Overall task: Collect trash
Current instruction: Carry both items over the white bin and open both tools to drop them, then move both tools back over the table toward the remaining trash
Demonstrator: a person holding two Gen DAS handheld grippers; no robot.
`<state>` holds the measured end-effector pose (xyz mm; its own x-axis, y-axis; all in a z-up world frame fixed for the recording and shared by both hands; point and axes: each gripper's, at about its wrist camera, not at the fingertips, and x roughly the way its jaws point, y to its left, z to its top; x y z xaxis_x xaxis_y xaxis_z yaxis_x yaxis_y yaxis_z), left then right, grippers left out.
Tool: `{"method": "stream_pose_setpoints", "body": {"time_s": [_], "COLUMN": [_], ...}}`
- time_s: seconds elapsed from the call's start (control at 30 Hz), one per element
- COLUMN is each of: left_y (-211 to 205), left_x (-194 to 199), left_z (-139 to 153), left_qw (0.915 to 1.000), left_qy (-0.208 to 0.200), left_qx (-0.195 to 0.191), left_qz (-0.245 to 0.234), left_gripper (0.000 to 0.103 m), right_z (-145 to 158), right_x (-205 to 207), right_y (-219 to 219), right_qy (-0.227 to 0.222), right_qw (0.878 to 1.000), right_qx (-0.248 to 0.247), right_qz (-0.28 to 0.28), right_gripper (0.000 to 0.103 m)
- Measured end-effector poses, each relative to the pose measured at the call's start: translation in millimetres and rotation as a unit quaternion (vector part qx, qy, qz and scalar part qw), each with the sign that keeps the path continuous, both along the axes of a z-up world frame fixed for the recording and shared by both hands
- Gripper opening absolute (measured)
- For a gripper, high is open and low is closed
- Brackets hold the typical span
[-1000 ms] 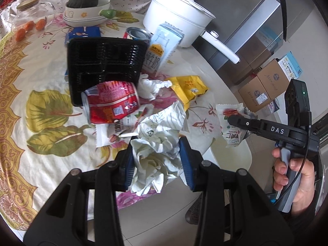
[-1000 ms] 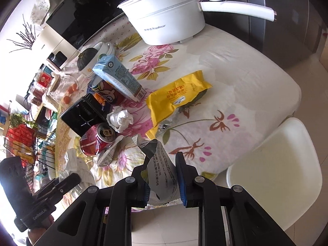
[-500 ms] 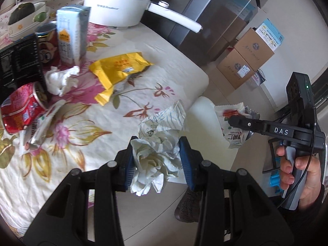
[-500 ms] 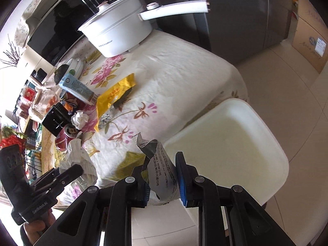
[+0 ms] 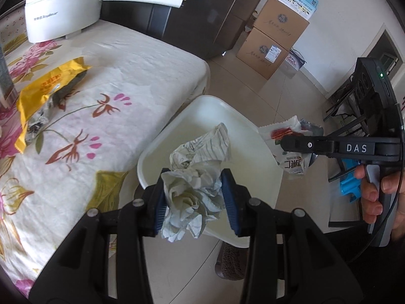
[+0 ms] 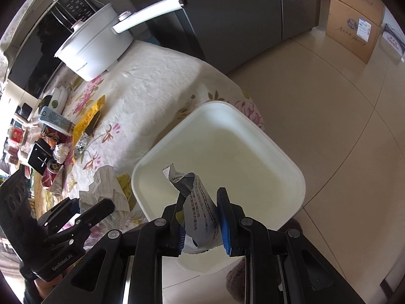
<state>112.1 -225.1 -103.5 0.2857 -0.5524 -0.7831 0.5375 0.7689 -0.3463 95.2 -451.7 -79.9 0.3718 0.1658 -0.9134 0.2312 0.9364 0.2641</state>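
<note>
"DAS" on right gripper (image 5: 291, 144), "GenRobot.AI" seemingly left's.

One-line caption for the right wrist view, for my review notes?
Right gripper shut on a snack wrapper above the white bin; left gripper carries crumpled paper alongside.

Bin (image 6: 291, 172) stands on the floor beside the table (image 6: 162, 76).

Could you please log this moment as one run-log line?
left gripper: shut on crumpled paper | right gripper: shut on snack wrapper | both over white bin
</note>
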Motion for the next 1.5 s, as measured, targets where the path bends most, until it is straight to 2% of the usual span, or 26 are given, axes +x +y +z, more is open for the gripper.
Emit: {"method": "stream_pose_setpoints", "body": {"time_s": [0.2,0.23,0.3,0.33,0.37,0.47,0.57,0.73,0.83,0.87,0.9,0.97,1.3,1.5], "left_y": [-12,-13,-13,-12,-14,-11,-4,6,11,14,15,15,30,62], "left_x": [5,5,5,5,5,4,3,3,3,3,2,4,2,4], "left_z": [-8,-8,-8,-8,-8,-7,-7,-6,-4,-3,-3,-2,5,11], "left_qw": [0.9997,0.9996,0.9995,0.9993,0.999,0.9964,0.9937,0.9923,0.9917,0.9915,0.9914,0.9912,0.9898,0.9871], "left_qy": [-0.02,-0.024,-0.029,-0.032,-0.036,-0.038,-0.041,-0.037,-0.039,-0.038,-0.037,-0.035,-0.037,-0.031], "left_qx": [0.001,0.0,0.01,0.018,0.027,0.072,0.097,0.107,0.111,0.111,0.112,0.113,0.119,0.125], "left_qz": [-0.014,-0.014,-0.01,-0.005,0.001,0.023,0.037,0.049,0.053,0.055,0.057,0.059,0.068,0.094], "left_gripper": [0.044,0.049,0.064,0.077,0.085,0.09,0.096,0.096,0.096,0.096,0.096,0.096,0.096,0.096], "right_z": [-3,-4,-5,-6,-6,-6,-6,-6,-7,-7,-8,-6,-2,6], "right_x": [-6,-6,-6,-6,-6,-5,-4,-3,-2,-2,-2,-3,3,13], "right_y": [-10,-11,-12,-12,-12,-11,-8,-5,-5,-6,-7,-9,-2,14], "right_qy": [0.004,0.004,0.006,0.007,0.007,0.007,0.008,0.009,0.009,0.01,0.012,0.008,0.009,0.004], "right_qw": [1.0,1.0,1.0,1.0,1.0,1.0,1.0,1.0,1.0,1.0,0.999,0.999,0.999,0.999], "right_qx": [-0.005,-0.006,-0.007,-0.007,-0.008,-0.008,-0.009,-0.011,-0.013,-0.013,-0.012,-0.013,-0.011,-0.006], "right_qz": [-0.008,-0.009,-0.011,-0.011,-0.012,-0.012,-0.011,-0.009,-0.016,-0.021,-0.027,-0.04,-0.04,-0.034], "right_gripper": [0.023,0.023,0.023,0.023,0.023,0.023,0.024,0.024,0.028,0.035,0.052,0.065,0.068,0.072]}}
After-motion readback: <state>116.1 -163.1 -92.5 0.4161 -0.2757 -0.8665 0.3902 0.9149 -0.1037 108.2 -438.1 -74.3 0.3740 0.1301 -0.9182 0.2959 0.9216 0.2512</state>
